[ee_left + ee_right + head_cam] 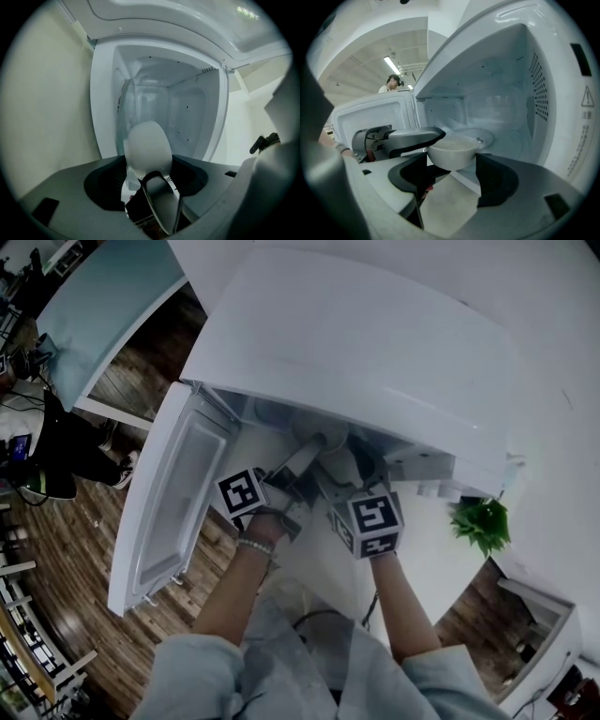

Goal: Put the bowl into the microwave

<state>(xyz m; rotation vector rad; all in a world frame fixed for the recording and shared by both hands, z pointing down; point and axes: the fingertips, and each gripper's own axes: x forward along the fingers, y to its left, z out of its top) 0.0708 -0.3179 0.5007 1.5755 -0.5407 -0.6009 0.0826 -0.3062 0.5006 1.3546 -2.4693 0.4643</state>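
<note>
Right now I have the bowl (452,151) at the mouth of the microwave (356,343), not yet set down inside it. The door (178,493) stands swung wide to the left, so the opening step is behind me.

My left gripper (157,183) has its jaws pinched together on the bowl's rim. The right gripper view shows this from the side: one grey finger reaches over the near-left edge of the rim and the bowl hangs level from it, white contents showing inside. In the left gripper view the bowl fills the space just past the jaws, with the lit white cavity behind it.

My right gripper (452,176) has its jaws spread wide and grips nothing. The bowl sits just ahead of the gap between its two dark pads, and I see neither pad touching it.

The glass turntable (490,137) lies deeper in the cavity, bare, behind the bowl. By my reading the carry is nearly done: the bowl must go further in, come down onto the turntable, and the left jaws must let go and back out. I'd judge the one-sided rim hold the weak point, since a tilt could spill the contents.
</note>
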